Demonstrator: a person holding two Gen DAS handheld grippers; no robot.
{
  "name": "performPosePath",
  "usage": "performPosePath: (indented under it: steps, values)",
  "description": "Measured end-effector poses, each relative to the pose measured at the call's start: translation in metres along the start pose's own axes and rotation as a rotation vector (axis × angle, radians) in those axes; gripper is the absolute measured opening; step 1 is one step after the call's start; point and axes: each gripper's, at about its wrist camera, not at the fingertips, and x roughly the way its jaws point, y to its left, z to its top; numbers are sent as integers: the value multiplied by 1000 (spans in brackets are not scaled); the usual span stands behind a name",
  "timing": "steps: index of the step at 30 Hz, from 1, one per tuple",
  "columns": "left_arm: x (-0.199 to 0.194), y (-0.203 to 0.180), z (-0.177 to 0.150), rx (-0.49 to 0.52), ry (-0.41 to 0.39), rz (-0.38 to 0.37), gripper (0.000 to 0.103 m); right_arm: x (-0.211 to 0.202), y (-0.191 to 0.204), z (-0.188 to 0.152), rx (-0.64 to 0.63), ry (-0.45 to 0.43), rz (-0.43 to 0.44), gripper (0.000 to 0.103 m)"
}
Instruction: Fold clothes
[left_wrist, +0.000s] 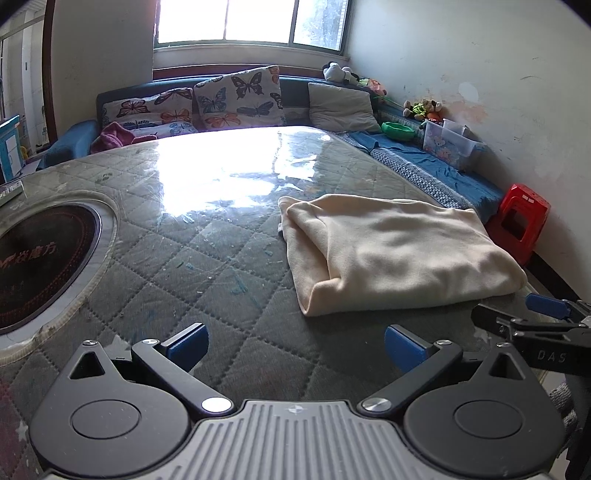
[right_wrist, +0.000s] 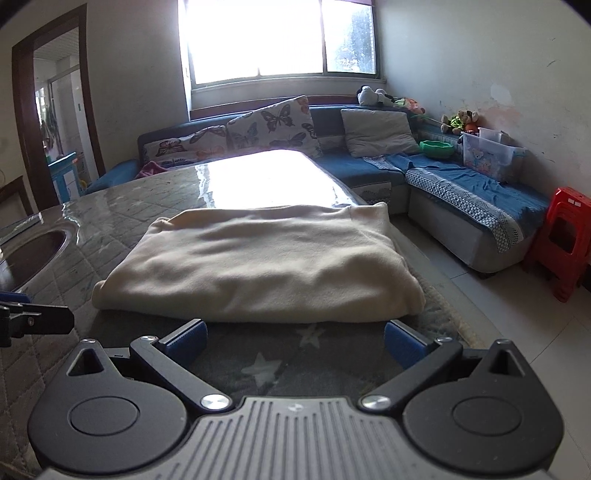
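A cream garment (left_wrist: 399, 251) lies folded into a thick rectangle on the quilted table (left_wrist: 207, 258), near its right edge. My left gripper (left_wrist: 295, 345) is open, low over the table, to the near left of the garment, nothing between its blue pads. In the right wrist view the same garment (right_wrist: 258, 262) lies straight ahead. My right gripper (right_wrist: 295, 341) is open, just short of the garment's near fold, with the pads empty. The right gripper's tip (left_wrist: 532, 317) shows at the left view's right edge.
A round dark hotplate (left_wrist: 40, 258) is set in the table at the left. A blue corner sofa (right_wrist: 461, 184) with butterfly cushions (left_wrist: 236, 98) wraps the far and right sides. A red plastic stool (right_wrist: 565, 240) stands on the tiled floor at the right. A clear storage box (right_wrist: 487, 153) rests on the sofa.
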Motion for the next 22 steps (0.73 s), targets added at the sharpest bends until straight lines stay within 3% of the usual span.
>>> performPosePath:
  steps: [22]
  values:
    - [-1,-11,-21,26,40,0,103,-6,11,-16,-26,45,43,103]
